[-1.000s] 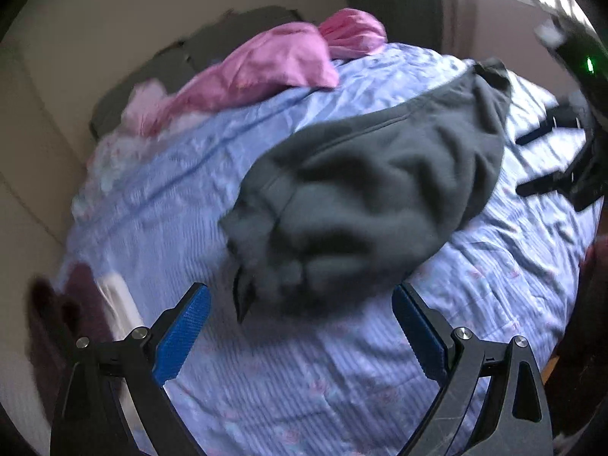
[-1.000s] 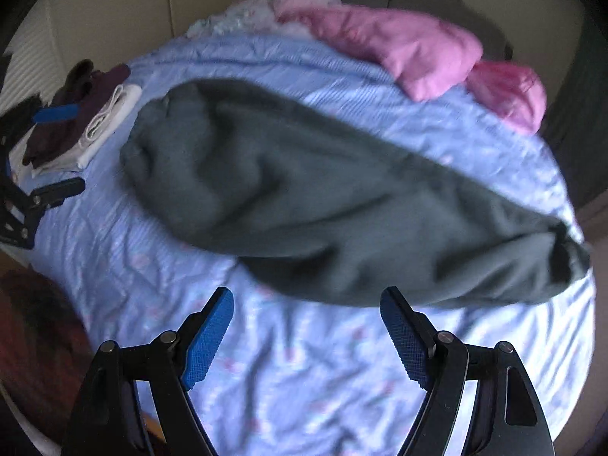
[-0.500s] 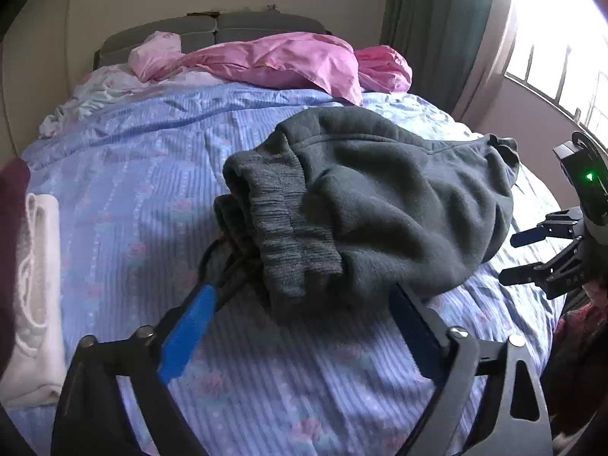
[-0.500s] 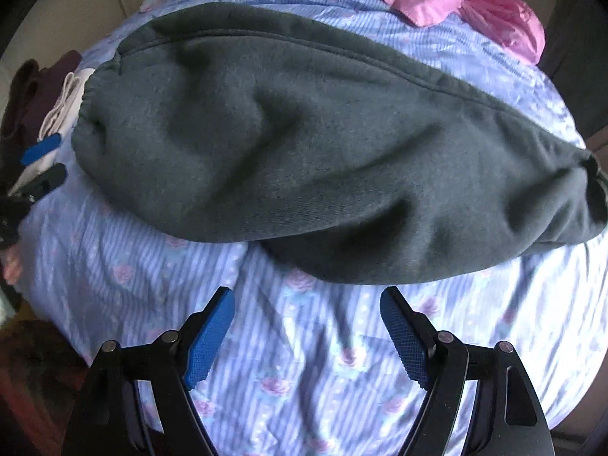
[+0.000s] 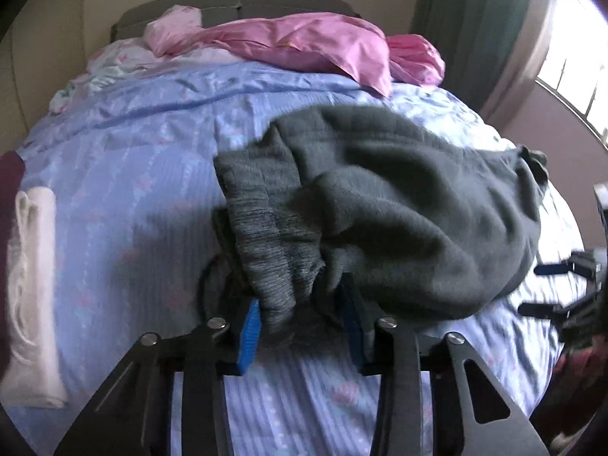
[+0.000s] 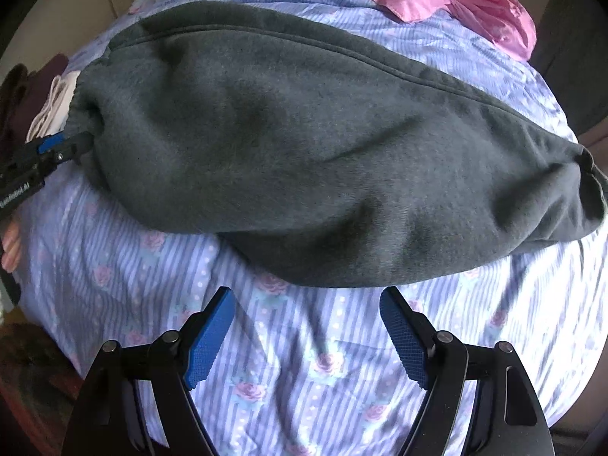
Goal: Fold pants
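Note:
Dark grey sweatpants [image 5: 418,209] lie bunched across the blue floral bedsheet [image 5: 133,190]. Their ribbed waistband [image 5: 266,228] hangs toward me in the left wrist view. My left gripper [image 5: 300,304] has its jaws closing on that waistband, with fabric filling the gap between the blue pads. Seen from the right wrist, the pants [image 6: 304,133] stretch from left to right, and the left gripper [image 6: 60,148] sits at their left end. My right gripper [image 6: 307,296] is open just short of the pants' near edge, holding nothing; it also shows as the right gripper [image 5: 558,288] at the far right.
Pink bedding [image 5: 315,45] is heaped by the grey headboard [image 5: 247,3]. A folded white cloth [image 5: 34,285] and a maroon garment [image 5: 9,174] lie at the bed's left side. A curtain [image 5: 456,19] and window [image 5: 577,76] are at the right.
My left gripper came down and in onto the waistband, levelled out, and its jaws narrowed from wide open to around the fabric. The right gripper sank closer to the pants, still open.

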Motion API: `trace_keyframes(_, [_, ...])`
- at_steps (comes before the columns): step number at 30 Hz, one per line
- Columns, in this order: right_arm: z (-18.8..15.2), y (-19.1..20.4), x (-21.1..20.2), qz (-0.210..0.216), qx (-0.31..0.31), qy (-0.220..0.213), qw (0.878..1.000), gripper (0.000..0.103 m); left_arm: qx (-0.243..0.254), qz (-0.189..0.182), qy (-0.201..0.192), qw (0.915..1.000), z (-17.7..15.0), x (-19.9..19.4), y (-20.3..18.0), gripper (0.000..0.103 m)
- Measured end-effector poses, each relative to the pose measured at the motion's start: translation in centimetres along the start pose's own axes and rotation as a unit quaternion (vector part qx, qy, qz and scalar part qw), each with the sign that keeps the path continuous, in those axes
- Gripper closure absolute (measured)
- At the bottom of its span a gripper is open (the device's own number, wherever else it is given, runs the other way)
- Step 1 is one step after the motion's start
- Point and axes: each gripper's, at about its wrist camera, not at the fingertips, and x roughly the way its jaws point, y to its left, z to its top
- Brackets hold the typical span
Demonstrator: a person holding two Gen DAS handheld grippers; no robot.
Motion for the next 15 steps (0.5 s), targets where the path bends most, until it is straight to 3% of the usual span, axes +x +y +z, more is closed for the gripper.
trace_keyframes(8, [0.7,-0.8,-1.1,0.037,0.006,-0.029,0.999,0.033,0.031,0.073,0.014,0.9967,5.4,-0.3,-1.1,0.072])
trace_keyframes(15, [2.4,-0.8,-0.4,0.070,0.005,-0.059,0.996,0.038,0.030,0.098,0.037,0.9941,8.0,0.9,-1.2,0.072])
